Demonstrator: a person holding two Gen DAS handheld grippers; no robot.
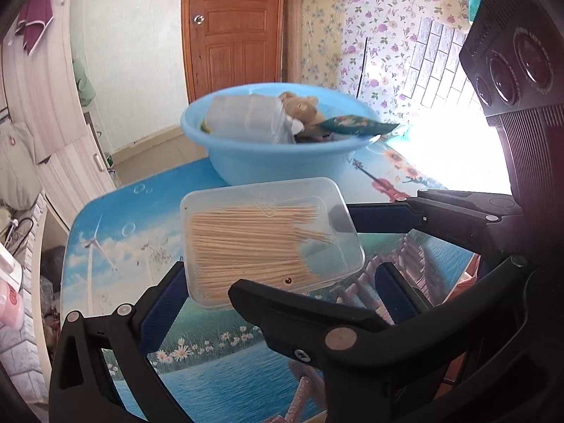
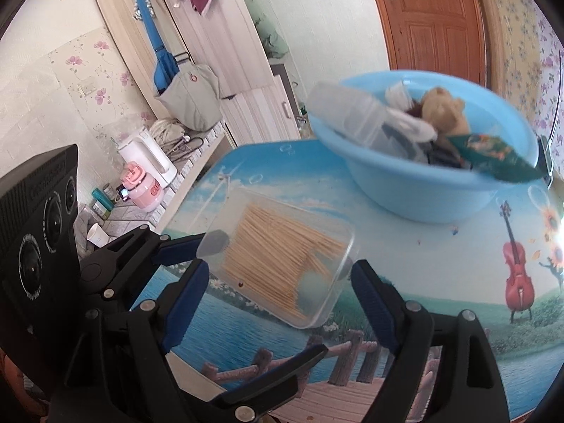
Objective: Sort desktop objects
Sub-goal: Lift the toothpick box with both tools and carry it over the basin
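A clear plastic box of toothpicks (image 1: 269, 243) is held tilted above the table. My left gripper (image 1: 282, 271) and my right gripper (image 2: 278, 275) both close on it from opposite sides; the box also shows in the right wrist view (image 2: 282, 259). The right gripper's blue pads reach in from the right in the left wrist view (image 1: 380, 218). Behind stands a light blue basin (image 1: 282, 162), also seen in the right wrist view (image 2: 423, 190), holding a clear bottle (image 1: 246, 116), a brown teddy bear (image 1: 301, 105) and a green packet (image 1: 352, 123).
The table (image 1: 141, 232) has a printed sea and windmill cover. A counter on the left of the right wrist view carries a white kettle (image 2: 148, 158) and a pink jar (image 2: 141, 190). A wooden door (image 1: 234, 24) is behind the basin.
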